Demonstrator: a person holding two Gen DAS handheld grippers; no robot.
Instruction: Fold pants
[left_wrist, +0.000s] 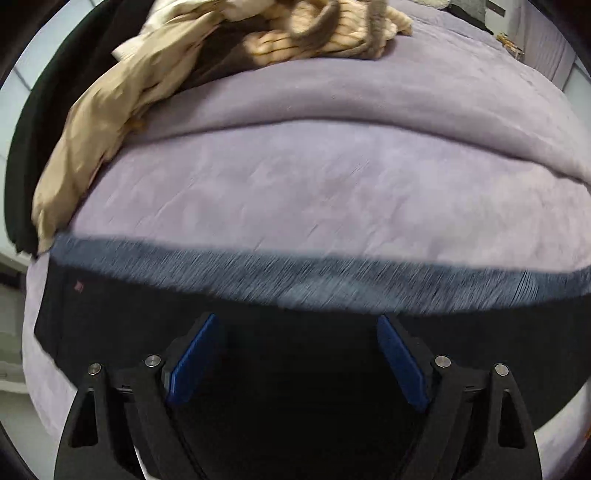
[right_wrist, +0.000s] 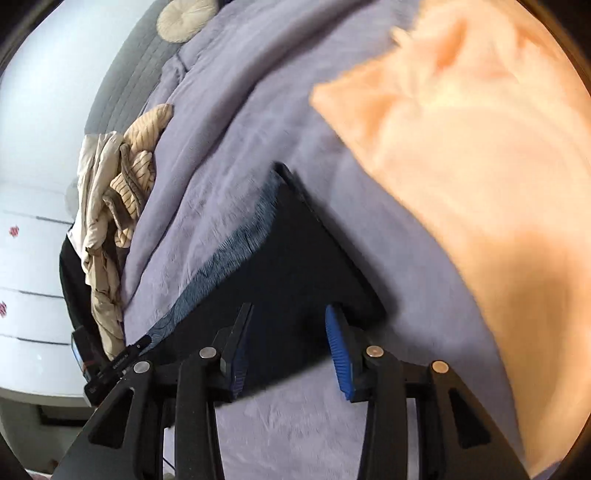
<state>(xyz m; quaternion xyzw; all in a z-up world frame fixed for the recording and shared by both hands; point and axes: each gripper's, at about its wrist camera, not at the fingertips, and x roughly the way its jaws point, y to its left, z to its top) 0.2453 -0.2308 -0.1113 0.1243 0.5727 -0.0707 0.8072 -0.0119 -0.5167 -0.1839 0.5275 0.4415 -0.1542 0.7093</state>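
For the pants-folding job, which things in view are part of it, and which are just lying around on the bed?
Part of the job:
- dark pants, folded flat on the bed
- left gripper, jaws open
- right gripper, jaws open

Just lying about:
- beige clothes pile
- striped garment
- orange blanket
- round cushion
- purple bedcover

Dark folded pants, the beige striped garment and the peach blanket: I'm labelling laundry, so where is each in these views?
Dark folded pants (right_wrist: 295, 251): right wrist view, flat middle of the fabric.
Beige striped garment (left_wrist: 317, 37): left wrist view, ribbed centre of the heap.
Peach blanket (right_wrist: 480, 166): right wrist view, its broad middle.
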